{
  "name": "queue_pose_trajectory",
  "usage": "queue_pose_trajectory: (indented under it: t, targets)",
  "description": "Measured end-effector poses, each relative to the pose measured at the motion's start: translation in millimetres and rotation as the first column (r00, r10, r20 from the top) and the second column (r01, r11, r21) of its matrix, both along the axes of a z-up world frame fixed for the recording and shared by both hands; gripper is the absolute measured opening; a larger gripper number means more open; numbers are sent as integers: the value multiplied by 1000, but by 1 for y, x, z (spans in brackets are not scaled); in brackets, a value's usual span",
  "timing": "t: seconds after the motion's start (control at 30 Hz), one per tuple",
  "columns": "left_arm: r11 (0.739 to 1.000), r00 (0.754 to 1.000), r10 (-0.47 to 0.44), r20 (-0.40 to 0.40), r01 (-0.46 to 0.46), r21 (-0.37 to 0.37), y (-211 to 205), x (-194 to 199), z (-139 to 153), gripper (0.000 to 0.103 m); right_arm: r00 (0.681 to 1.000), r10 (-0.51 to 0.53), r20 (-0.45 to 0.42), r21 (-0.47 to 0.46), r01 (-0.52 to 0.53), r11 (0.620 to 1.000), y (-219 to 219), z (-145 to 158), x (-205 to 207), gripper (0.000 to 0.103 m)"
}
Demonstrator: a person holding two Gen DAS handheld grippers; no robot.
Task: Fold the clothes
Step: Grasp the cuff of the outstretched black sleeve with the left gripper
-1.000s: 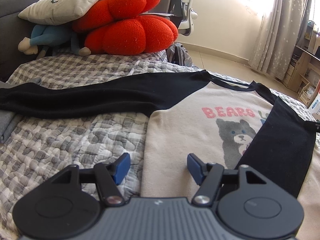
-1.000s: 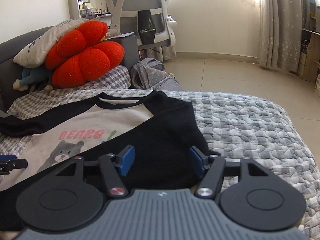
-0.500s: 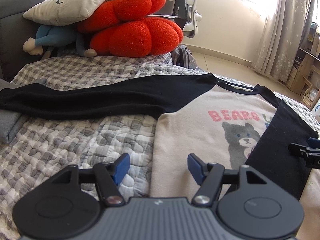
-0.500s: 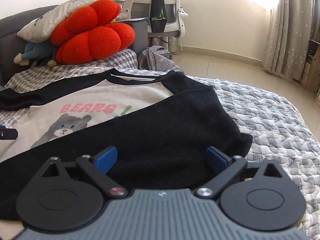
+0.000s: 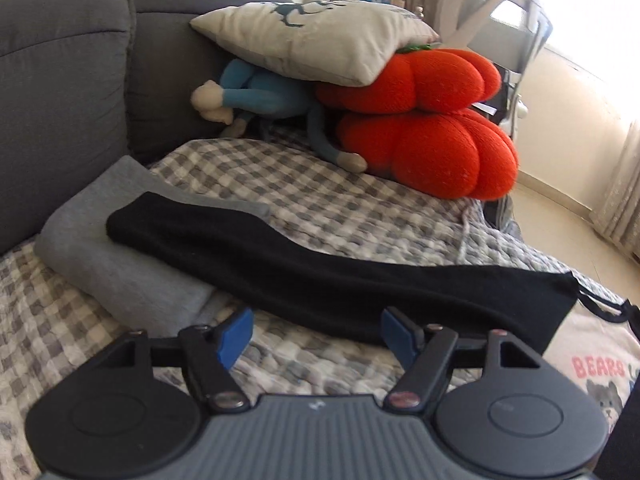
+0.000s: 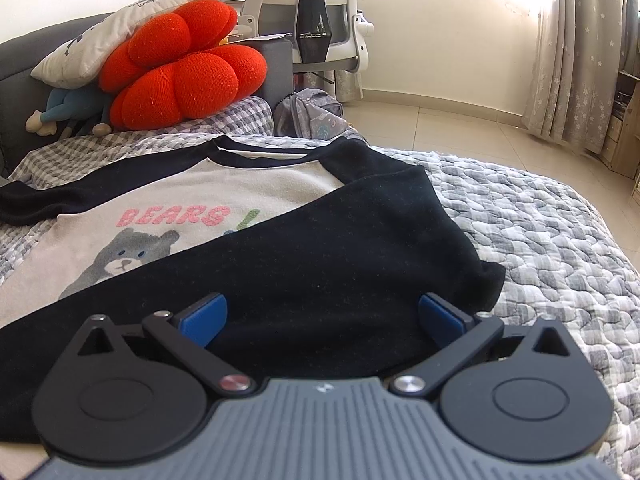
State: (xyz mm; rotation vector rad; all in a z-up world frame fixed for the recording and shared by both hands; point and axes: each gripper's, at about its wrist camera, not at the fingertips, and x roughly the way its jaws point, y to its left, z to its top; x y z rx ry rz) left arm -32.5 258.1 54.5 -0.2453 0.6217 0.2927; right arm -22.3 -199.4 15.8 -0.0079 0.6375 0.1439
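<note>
A cream sweatshirt (image 6: 240, 188) with a bear print, the word BEARS and black sleeves lies flat on the quilted bed. One black sleeve (image 6: 320, 260) is folded across its front, and my right gripper (image 6: 322, 316) hovers over it, wide open and empty. The other black sleeve (image 5: 320, 272) stretches out to the left, its cuff resting on a folded grey garment (image 5: 120, 256). My left gripper (image 5: 316, 332) hangs just in front of that sleeve, its jaws opening with nothing between them.
Against the dark sofa back (image 5: 64, 60) are red cushions (image 5: 436, 120), a beige pillow (image 5: 320, 36) and a blue plush toy (image 5: 256, 96). A white office chair (image 6: 312, 16) and a bag (image 6: 312, 120) stand past the bed; the bed's edge drops to the tiled floor (image 6: 480, 124) at the right.
My left gripper has swung left from the sweatshirt's body to the outstretched sleeve and opened wider. The right gripper's jaws spread wide apart over the folded sleeve, then held still.
</note>
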Motion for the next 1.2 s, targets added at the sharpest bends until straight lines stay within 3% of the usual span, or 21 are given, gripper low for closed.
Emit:
queue_pose_trajectory:
  t: [0.27, 0.43, 0.53, 0.8, 0.83, 0.9, 0.97, 1.0, 1.07, 1.2]
  targets:
    - [983, 988, 153, -28, -155, -93, 62, 13, -8, 73, 1000, 0, -1, -2, 0, 1000, 1, 0, 0, 103]
    - [954, 964, 265, 13, -260, -151, 108, 16, -7, 73, 1000, -1, 0, -3, 1, 1000, 1, 0, 1, 103]
    - [924, 940, 341, -12, -337, -182, 132, 26, -11, 73, 1000, 0, 0, -3, 0, 1000, 1, 0, 1, 103]
    - [921, 929, 371, -8, -369, -123, 151, 44, -21, 72, 1000, 0, 1, 2, 0, 1000, 0, 0, 0, 103]
    - [924, 931, 365, -13, -364, -114, 151, 47, -23, 69, 1000, 0, 1, 2, 0, 1000, 0, 0, 0, 103]
    - [931, 934, 356, -35, -358, -76, 151, 54, -27, 53, 1000, 0, 1, 4, 0, 1000, 0, 0, 0, 103]
    - [934, 935, 351, -50, -353, -50, 150, 59, -30, 21, 1000, 0, 2, 6, 0, 1000, 0, 0, 0, 103]
    - [934, 935, 351, -46, -353, -53, 150, 59, -29, 15, 1000, 0, 2, 7, 0, 1000, 0, 0, 0, 103]
    - [931, 934, 357, -9, -357, -75, 147, 53, -24, 11, 1000, 0, 2, 10, 0, 1000, -1, 0, 0, 103]
    - [946, 941, 324, 100, -321, -44, 124, 37, 1, 10, 1000, 0, 2, 5, 0, 1000, -1, 0, 0, 103]
